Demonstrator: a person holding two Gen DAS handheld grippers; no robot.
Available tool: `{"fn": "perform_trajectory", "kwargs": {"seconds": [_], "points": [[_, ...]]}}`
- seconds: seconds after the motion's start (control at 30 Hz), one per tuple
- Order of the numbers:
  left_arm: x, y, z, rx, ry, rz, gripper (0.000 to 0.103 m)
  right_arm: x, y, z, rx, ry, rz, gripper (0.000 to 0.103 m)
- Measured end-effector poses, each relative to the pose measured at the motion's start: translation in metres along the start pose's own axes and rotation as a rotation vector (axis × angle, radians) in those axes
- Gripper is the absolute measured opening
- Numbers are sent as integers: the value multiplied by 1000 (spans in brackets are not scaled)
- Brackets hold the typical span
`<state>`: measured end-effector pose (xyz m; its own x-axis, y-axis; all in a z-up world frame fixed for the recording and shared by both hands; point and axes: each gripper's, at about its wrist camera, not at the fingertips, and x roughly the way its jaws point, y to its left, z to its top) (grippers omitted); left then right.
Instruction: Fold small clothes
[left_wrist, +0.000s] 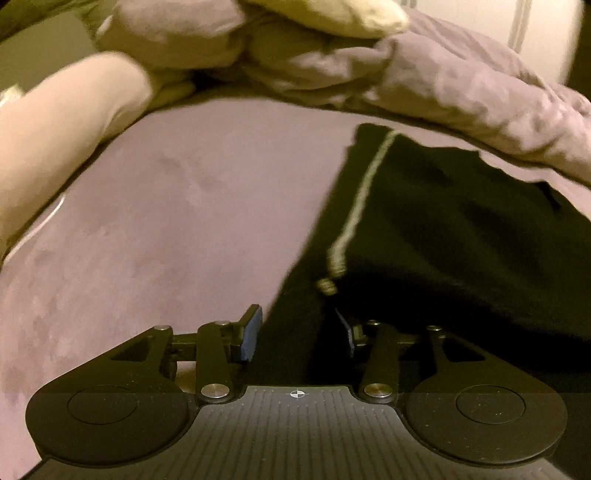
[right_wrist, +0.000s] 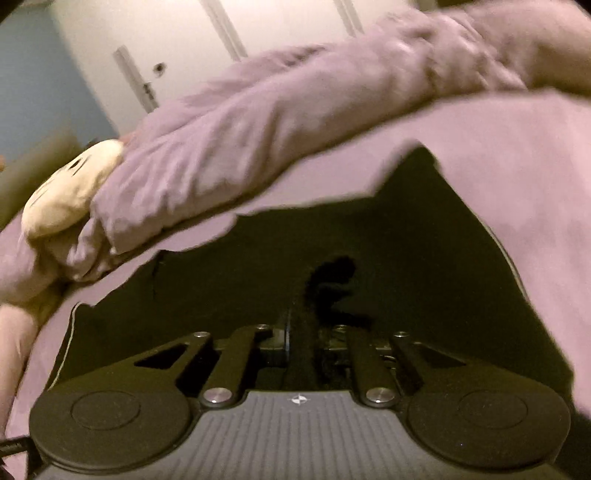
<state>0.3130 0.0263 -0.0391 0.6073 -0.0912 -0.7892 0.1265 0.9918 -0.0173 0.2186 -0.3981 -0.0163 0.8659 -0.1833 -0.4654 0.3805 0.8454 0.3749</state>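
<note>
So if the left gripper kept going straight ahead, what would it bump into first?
The black garment. Its edge already lies between the left gripper's open fingers, so it would push further into that cloth. Beyond lies the purple bedsheet, though depth is hard to judge.

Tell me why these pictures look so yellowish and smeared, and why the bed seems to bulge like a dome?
Left wrist view: dim, warm indoor light tints everything; the rumpled duvet is motion-blurred, while the left gripper stays sharp. Right wrist view: the same smear on the bedding and cream soft toy; the black garment loses nearly all detail in shadow. Both views: the fisheye lens bends straight edges, hence the dome.
</note>
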Motion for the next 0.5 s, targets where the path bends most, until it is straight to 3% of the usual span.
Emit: {"fn": "perform_trajectory", "kwargs": {"seconds": [0.07, 0.2, 0.3, 0.37, 0.43, 0.5], "points": [[0, -11, 3, 31, -21, 14, 49, -5, 14, 14, -50, -52, 27, 8], [-4, -13, 4, -18, -44, -5, 49, -21, 25, 41, -137, -174, 59, 8], [-8, -14, -5, 8, -63, -16, 52, -23, 9, 48, -165, -211, -8, 8], [-7, -17, -14, 36, -50, -25, 57, -8, -7, 42, -183, -171, -102, 10], [-7, -21, -24, 58, -38, -10, 57, 12, -25, 32, -150, -47, -172, 20], [-15, -23, -34, 89, -56, -7, 58, 9, -38, 21, -86, -22, -174, 21]]}}
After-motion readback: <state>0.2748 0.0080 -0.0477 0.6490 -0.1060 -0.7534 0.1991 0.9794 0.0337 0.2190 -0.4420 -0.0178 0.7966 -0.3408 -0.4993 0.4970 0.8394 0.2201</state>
